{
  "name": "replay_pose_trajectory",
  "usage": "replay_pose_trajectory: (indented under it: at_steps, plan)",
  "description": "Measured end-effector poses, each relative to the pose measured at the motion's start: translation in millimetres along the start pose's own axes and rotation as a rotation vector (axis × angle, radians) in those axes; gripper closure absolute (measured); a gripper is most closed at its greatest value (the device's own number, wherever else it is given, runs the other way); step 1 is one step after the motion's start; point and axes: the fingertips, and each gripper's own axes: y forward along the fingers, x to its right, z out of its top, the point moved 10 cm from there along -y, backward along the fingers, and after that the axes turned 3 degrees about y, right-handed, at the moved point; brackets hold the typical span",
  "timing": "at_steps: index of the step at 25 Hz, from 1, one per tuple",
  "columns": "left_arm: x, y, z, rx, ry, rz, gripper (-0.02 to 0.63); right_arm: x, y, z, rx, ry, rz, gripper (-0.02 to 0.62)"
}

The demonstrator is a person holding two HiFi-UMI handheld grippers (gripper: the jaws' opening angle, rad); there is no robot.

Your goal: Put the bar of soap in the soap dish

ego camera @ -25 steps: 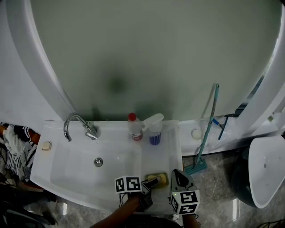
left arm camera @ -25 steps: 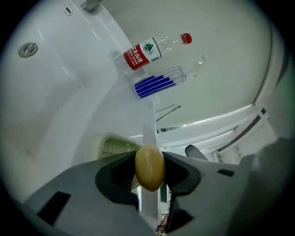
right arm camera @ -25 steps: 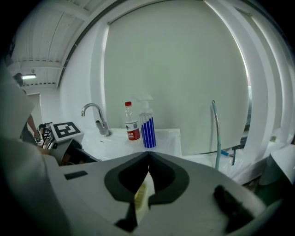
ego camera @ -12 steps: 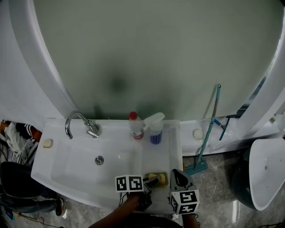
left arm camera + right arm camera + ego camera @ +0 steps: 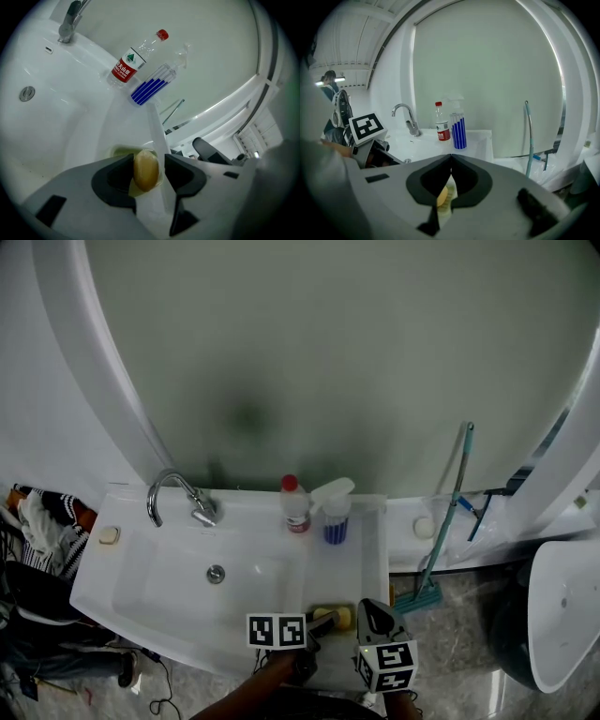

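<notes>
Grey-green wall panel [image 5: 328, 362]: seen behind the basin, framed by a white arch.
Washbasin [image 5: 150, 587]: white, with a flat ledge along its right side.
Mop [image 5: 418, 597]: teal-handled, leaned against the wall to the right of the basin.
Left gripper [image 5: 149, 159]: held low over the ledge's near end. Its jaws are parted and have just been opening, with the soap between them but not clamped.
Right gripper [image 5: 451, 155]: held just right of the left one, jaw tips brought together with nothing gripped.
Spray bottle [image 5: 334, 517]: blue-striped, stood at the back of the ledge.
Water bottle [image 5: 296, 510]: red-capped, stood just left of the spray bottle.
Faucet [image 5: 201, 512]: chrome, curved over the bowl.
Soap dish [image 5: 117, 151]: pale yellow-green, placed on the ledge's near end.
Bar of soap [image 5: 146, 169]: yellow, laid in the soap dish.
</notes>
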Motion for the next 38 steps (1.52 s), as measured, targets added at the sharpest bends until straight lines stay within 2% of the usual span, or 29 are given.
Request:
replay_pose_trajectory:
  at_steps: [5, 15, 22, 28, 33, 38]
  plan:
    - [0, -4, -3, 0.025, 0.082, 0.059, 0.403, -3, 1, 1, -0.005, -0.012, 0.022, 0.584]
    - [-3, -12, -8, 0.082, 0.149, 0.126, 0.402, -4, 0, -1, -0.017, -0.027, 0.063, 0.584]
    - [4, -19, -12, 0.131, 0.148, 0.141, 0.402, -5, -2, 0, -0.017, -0.040, 0.102, 0.583]
    - [29, -28, -16, 0.208, 0.230, 0.136, 0.403, -8, -7, 2, -0.013, -0.057, 0.151, 0.584]
    - [53, -37, -22, 0.281, 0.325, 0.188, 0.451, -9, -14, 3, -0.006, -0.068, 0.196, 0.584]
    - [69, -47, -30, 0.328, 0.359, 0.216, 0.485, -15, -20, 6, 0.008, -0.075, 0.242, 0.584]
